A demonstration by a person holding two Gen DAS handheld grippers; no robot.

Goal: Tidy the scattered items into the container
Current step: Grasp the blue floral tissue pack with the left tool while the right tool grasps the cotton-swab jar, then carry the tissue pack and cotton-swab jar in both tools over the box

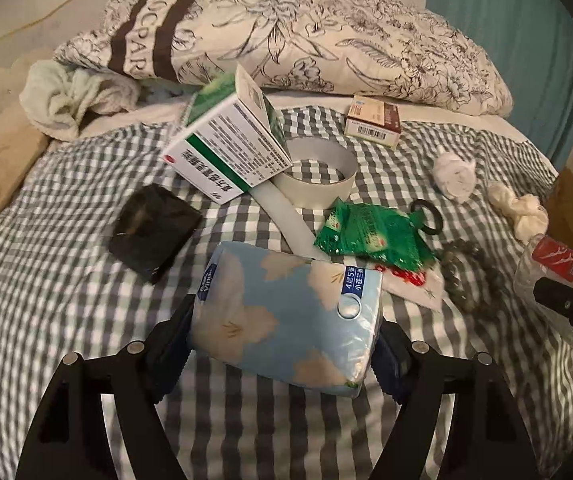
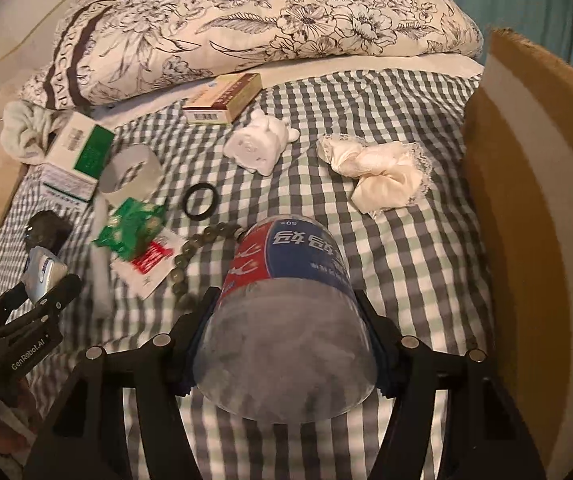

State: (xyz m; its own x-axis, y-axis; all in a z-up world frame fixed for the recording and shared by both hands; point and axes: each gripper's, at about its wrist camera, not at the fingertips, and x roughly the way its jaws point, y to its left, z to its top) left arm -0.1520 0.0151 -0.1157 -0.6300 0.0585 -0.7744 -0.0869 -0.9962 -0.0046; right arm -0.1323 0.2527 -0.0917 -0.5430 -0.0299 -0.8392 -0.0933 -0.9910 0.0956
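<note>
My left gripper (image 1: 282, 340) is shut on a blue floral tissue pack (image 1: 286, 312), held just above the checked bed sheet (image 1: 66, 300); it also shows in the right wrist view (image 2: 44, 270). My right gripper (image 2: 286, 344) is shut on a clear plastic bottle (image 2: 290, 312) with a red and blue label, also at the right edge of the left wrist view (image 1: 558, 268). The cardboard box (image 2: 534, 216) stands at the right, close to the bottle.
Scattered on the sheet: a green-white medicine box (image 1: 226, 148), a tape roll (image 1: 318, 172), a black pouch (image 1: 152, 232), green sachets (image 1: 370, 232), a black ring (image 2: 200, 202), a bead bracelet (image 2: 190, 264), a brown box (image 2: 224, 98), a white tissue wad (image 2: 258, 146), cream fabric (image 2: 378, 172). A floral quilt (image 2: 286, 12) lies behind.
</note>
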